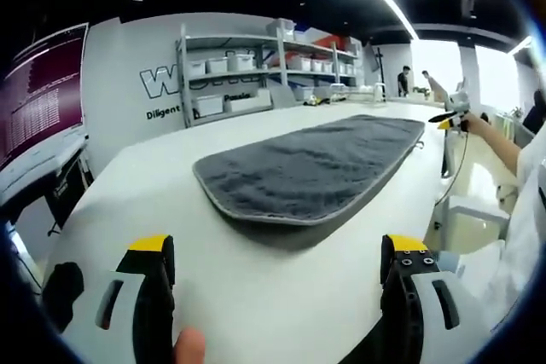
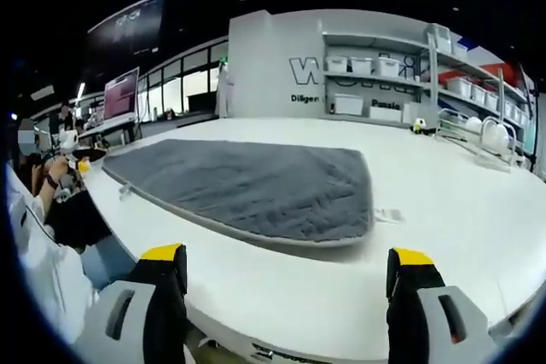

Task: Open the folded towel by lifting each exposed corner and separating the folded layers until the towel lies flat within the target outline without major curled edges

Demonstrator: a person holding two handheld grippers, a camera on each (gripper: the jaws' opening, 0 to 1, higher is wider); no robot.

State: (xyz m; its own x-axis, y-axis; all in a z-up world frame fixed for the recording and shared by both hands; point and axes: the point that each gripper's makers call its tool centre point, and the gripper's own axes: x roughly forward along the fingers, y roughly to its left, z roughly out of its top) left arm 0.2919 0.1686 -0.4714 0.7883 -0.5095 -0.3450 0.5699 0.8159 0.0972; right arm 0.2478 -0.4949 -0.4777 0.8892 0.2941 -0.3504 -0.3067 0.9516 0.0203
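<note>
Left gripper view: grey towel (image 1: pixel 311 168) lies spread on the white table (image 1: pixel 145 202), at 12 o'clock from the left gripper (image 1: pixel 286 283). At 9 o'clock a monitor (image 1: pixel 43 95) shows small text, too fine to read. At 3 o'clock the right gripper (image 1: pixel 450 115) comes in, held off the table's far edge by a person's arm.

Right gripper view: same towel (image 2: pixel 247 185) seen from the other end, with a small white tag (image 2: pixel 388 215) on the table (image 2: pixel 452 210) just beside its right corner. Shelves with white bins (image 2: pixel 363 66) at 1 o'clock.

Left gripper: jaws wide apart, holding nothing, clear of the towel. A fingertip (image 1: pixel 189 347) shows at the bottom by the left jaw.

Right gripper (image 2: pixel 286 291): jaws wide apart, holding nothing, short of the table edge.

Writing: wall behind the shelves has a big "W…" logo, rest hidden; below it "Diligent" is partly readable.
</note>
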